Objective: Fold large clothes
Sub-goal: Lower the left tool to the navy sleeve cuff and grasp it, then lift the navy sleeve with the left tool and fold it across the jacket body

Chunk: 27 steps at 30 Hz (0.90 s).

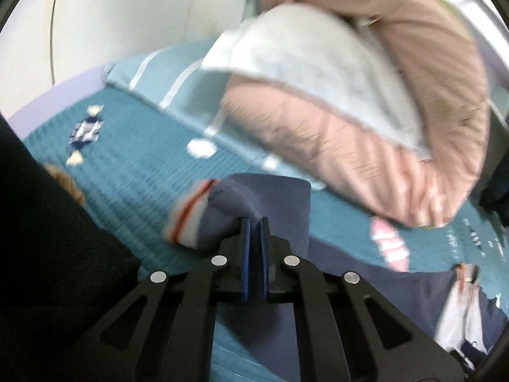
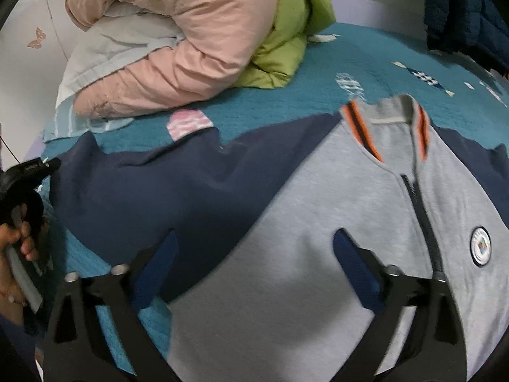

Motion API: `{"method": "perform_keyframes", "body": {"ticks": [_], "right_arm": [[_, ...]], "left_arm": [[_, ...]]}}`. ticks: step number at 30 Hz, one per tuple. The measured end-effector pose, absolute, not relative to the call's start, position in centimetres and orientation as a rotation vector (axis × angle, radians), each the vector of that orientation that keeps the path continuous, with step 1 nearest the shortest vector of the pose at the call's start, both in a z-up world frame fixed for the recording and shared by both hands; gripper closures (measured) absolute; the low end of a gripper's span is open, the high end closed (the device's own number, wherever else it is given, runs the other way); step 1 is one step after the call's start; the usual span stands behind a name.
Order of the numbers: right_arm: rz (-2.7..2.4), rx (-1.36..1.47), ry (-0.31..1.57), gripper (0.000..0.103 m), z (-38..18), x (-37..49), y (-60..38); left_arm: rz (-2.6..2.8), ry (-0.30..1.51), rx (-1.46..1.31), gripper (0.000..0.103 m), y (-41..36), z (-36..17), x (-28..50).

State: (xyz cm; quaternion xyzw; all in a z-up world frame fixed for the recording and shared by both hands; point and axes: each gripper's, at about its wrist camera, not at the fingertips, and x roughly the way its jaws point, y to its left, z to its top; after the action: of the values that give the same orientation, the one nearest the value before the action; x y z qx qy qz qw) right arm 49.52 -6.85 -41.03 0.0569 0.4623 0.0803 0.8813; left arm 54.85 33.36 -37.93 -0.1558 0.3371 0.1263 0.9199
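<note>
A grey zip jacket (image 2: 318, 222) with navy sleeves and an orange-striped collar lies face up on the teal bedspread (image 2: 286, 102). My left gripper (image 1: 255, 222) is shut on the end of its navy sleeve (image 1: 254, 197), near the striped cuff (image 1: 187, 213), and holds it just above the bed. The left gripper also shows at the left edge of the right wrist view (image 2: 35, 167), held by a hand. My right gripper (image 2: 254, 248) is open and empty, hovering over the jacket's chest where the navy sleeve meets the grey body.
A pink padded coat (image 2: 178, 41) over a pale pillow (image 2: 105, 51) and a green jacket (image 2: 286, 31) are piled at the far side of the bed. A dark blue garment (image 2: 467, 9) hangs at the right. White wall lies behind.
</note>
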Motion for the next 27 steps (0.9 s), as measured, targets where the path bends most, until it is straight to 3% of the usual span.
{"method": "perform_keyframes", "body": {"ticks": [2, 3, 6, 13, 18, 27], "right_arm": [[0.193, 0.122, 0.974, 0.062, -41.5, 50.1, -6.2], [0.203, 0.118, 0.987, 0.078, -42.0, 50.5, -5.8], [0.259, 0.148, 1.074, 0.088, -44.5, 51.7, -5.0], [0.426, 0.296, 1.096, 0.088, -43.9, 52.0, -7.6], [0.385, 0.340, 0.990, 0.086, -39.5, 48.4, -17.2], [-0.007, 0.303, 0.869, 0.085, -37.0, 40.6, -38.3]], "left_arm": [[0.230, 0.656, -0.307, 0.098, 31.9, -36.1, 54.2], [0.213, 0.637, -0.310, 0.098, 31.3, -35.3, 53.9], [0.167, 0.604, -0.290, 0.098, 29.3, -33.3, 52.8], [0.029, 0.536, -0.241, 0.098, 21.1, -28.2, 50.2], [-0.042, 0.521, -0.233, 0.098, 11.8, -26.3, 50.2], [-0.159, 0.660, -0.106, 0.098, -7.7, -32.4, 53.3]]}}
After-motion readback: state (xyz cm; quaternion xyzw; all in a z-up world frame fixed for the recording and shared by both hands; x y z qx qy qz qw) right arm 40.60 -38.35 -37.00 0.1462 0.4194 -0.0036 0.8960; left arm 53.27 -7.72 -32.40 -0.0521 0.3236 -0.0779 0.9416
